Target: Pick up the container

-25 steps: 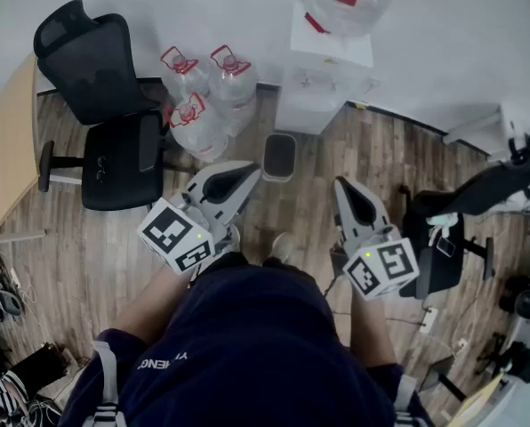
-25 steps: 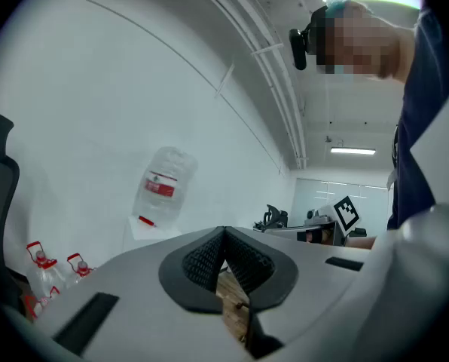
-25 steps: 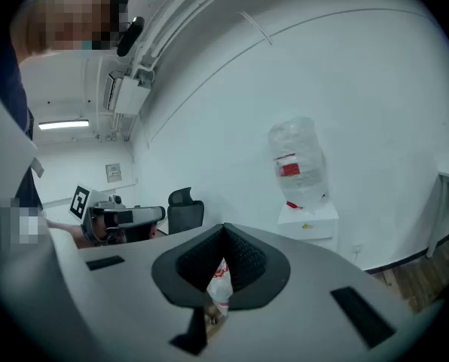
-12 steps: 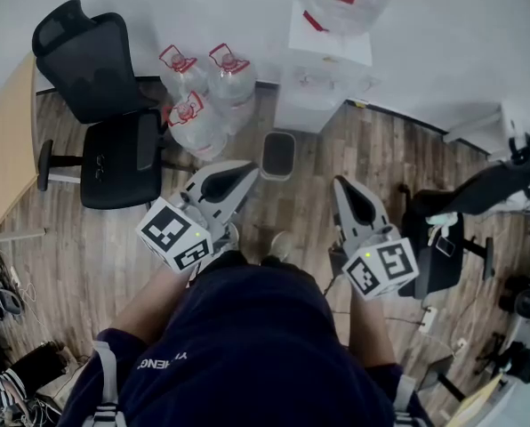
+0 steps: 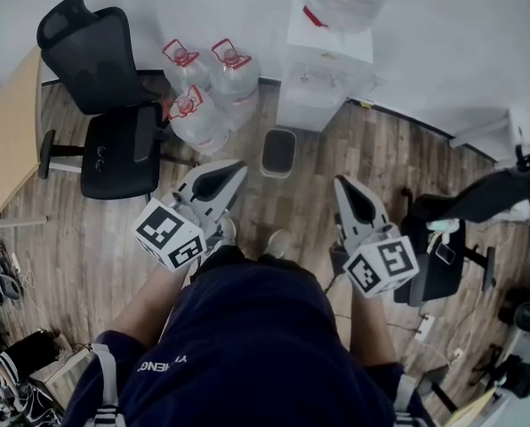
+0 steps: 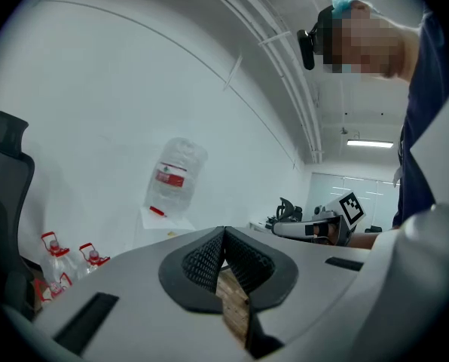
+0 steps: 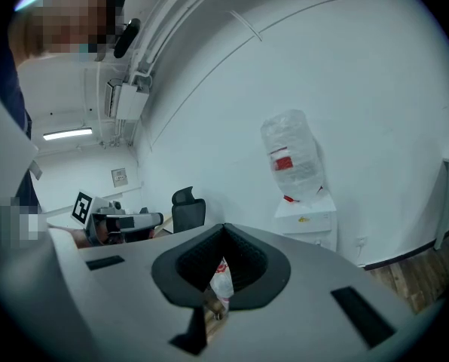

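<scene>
The left gripper (image 5: pixel 236 165) and right gripper (image 5: pixel 341 183) are held closed, empty. The container (image 5: pixel 278 154), just beside the water dispenser (image 5: pixel 323 87), is judged light and stiff; its rim should be gripped.

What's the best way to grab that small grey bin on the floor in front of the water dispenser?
Probably by its rim. The small grey bin stands upright with its top seemingly open, so the left hand-held gripper could come from above and pinch the near wall, one jaw inside and one outside.
</scene>
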Available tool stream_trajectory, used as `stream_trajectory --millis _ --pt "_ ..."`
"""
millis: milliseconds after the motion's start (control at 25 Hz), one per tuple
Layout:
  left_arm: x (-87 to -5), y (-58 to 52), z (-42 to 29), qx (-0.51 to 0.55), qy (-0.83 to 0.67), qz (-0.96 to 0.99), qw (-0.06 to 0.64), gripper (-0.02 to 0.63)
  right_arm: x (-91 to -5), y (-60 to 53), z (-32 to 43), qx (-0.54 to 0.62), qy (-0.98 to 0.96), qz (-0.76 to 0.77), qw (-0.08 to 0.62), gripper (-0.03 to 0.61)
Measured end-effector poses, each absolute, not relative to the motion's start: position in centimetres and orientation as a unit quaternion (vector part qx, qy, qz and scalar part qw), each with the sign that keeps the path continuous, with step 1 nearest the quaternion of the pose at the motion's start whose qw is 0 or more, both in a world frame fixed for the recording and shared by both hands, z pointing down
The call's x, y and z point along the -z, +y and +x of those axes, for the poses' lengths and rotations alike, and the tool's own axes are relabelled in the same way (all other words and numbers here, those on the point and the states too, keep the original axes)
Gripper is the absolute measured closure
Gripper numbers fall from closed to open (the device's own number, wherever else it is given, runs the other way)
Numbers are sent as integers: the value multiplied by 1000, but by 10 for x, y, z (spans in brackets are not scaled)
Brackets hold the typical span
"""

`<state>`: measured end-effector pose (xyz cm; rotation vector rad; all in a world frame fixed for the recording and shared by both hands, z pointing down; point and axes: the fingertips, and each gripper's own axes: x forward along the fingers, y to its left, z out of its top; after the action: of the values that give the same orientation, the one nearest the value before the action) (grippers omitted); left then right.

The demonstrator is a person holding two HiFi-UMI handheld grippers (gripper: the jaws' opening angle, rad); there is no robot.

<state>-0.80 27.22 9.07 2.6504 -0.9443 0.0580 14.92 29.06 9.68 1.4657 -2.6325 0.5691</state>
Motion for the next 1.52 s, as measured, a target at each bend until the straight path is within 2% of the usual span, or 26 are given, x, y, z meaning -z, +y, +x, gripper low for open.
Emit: stream_trajectory --millis 280,720,1520 --pt "-96 271 16 -21 -343 924 165 589 -107 286 174 -196 -863 464 42 568" --pt "-123 233 17 -21 -350 915 198 589 -129 249 179 -217 -860 458 59 568" --pt "-227 43 -40 -82 -299 919 244 589 -215 77 124 -264 -819 493 128 568"
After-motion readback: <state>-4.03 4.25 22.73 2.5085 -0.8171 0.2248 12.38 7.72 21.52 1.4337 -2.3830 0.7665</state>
